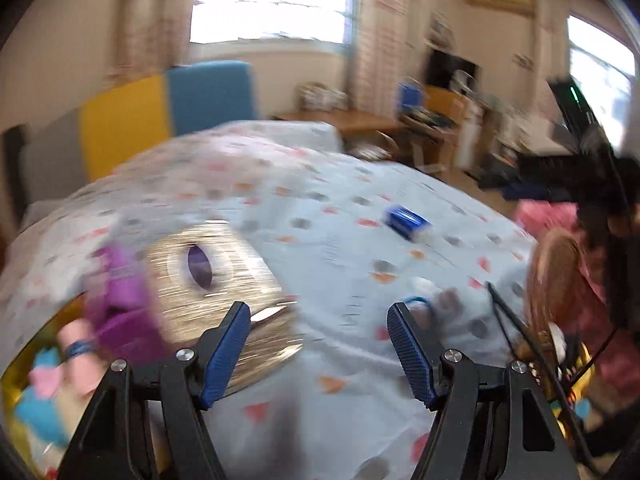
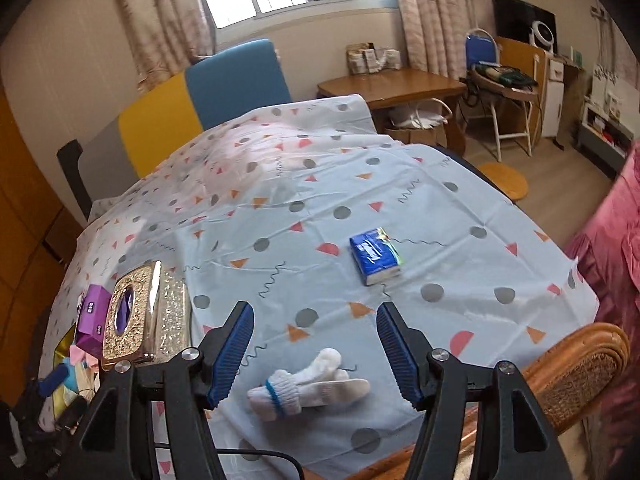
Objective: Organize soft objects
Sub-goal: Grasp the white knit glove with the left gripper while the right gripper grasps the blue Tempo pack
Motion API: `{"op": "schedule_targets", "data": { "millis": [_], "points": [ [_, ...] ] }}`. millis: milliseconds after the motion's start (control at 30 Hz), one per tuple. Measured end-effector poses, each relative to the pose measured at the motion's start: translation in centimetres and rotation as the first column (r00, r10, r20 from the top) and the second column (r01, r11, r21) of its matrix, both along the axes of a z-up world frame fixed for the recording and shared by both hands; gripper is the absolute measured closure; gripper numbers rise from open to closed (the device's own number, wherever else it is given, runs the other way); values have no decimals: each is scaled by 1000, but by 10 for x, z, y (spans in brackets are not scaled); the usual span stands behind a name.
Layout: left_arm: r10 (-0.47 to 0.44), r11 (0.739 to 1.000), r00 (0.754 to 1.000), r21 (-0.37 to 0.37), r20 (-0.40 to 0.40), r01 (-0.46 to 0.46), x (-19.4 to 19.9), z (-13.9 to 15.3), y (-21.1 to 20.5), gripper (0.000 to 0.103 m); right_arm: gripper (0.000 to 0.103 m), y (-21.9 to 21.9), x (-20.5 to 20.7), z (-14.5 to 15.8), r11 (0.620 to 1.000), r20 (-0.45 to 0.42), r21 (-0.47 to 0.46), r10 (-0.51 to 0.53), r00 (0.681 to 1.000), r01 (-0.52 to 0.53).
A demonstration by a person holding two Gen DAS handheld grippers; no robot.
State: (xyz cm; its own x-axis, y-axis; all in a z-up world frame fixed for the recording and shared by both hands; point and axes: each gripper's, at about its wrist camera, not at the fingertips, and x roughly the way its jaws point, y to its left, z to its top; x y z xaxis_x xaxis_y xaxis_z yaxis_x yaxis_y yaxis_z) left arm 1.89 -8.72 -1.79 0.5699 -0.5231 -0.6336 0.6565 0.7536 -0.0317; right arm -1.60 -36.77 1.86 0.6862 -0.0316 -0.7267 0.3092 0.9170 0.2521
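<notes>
I have the right gripper [image 2: 316, 350] angled down over the cloth, jaws standing apart at a middling width, nothing between them. The rolled white socks [image 2: 308, 386] lie just below and between its fingertips, long axis running low-left to up-right, knit ribbed cuff with blue stripe at the left end, toes to the right. Beyond the right finger sits a blue tissue pack [image 2: 375, 256], a soft rectangular block, long axis pointing away and slightly left. Off past the left finger: a gold embossed tissue box [image 2: 146, 320] with an oval slot, hard and shiny, and touching its far left side a purple carton [image 2: 94, 316]. All rest on a smooth patterned tablecloth [image 2: 460, 216]. My left gripper [image 1: 318, 314] also tilts down, similarly parted and empty; its view is motion-blurred, gold box under its left finger, socks [image 1: 424, 292] a blur by its right fingertip
</notes>
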Motion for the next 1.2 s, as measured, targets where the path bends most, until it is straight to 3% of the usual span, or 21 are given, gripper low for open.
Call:
{"op": "schedule_targets", "data": {
  "millis": [200, 267, 600, 667, 733, 867, 1067, 1133, 1200],
  "points": [
    [-167, 984, 983, 47, -77, 171, 8, -33, -70, 32, 38, -21, -2, -7, 999, -19, 24, -32, 999, 33],
    [-182, 979, 980, 77, -83, 189, 8, -43, -86, 32, 38, -26, 2, -10, 999, -33, 35, -30, 999, 31],
    [-248, 959, 950, 88, -189, 268, 18, -77, -124, 32, 38, -55, 52, -32, 997, -113, 75, -27, 993, 36],
    [-269, 953, 939, 85, -213, 292, 19, -83, -131, 38, 38, -64, 73, -42, 996, -152, 87, -15, 988, 28],
    [-261, 951, 935, 102, -240, 292, 23, -93, -136, 56, 35, -70, 96, -55, 996, -209, 84, 3, 978, 15],
    [-240, 963, 930, 51, -277, 264, 31, -97, -123, 66, 34, -78, 148, -83, 997, -325, 65, 58, 944, -38],
    [-173, 983, 934, 7, -314, 184, 36, -97, -94, 66, 33, -76, 196, -126, 996, -484, -27, 67, 872, -91],
    [-161, 985, 937, 5, -311, 171, 36, -99, -90, 66, 34, -74, 202, -137, 993, -498, -70, 47, 866, -94],
    [-150, 987, 937, 2, -316, 159, 38, -100, -89, 59, 50, -72, 201, -140, 991, -494, -118, -1, 869, -67]
  ]
}}
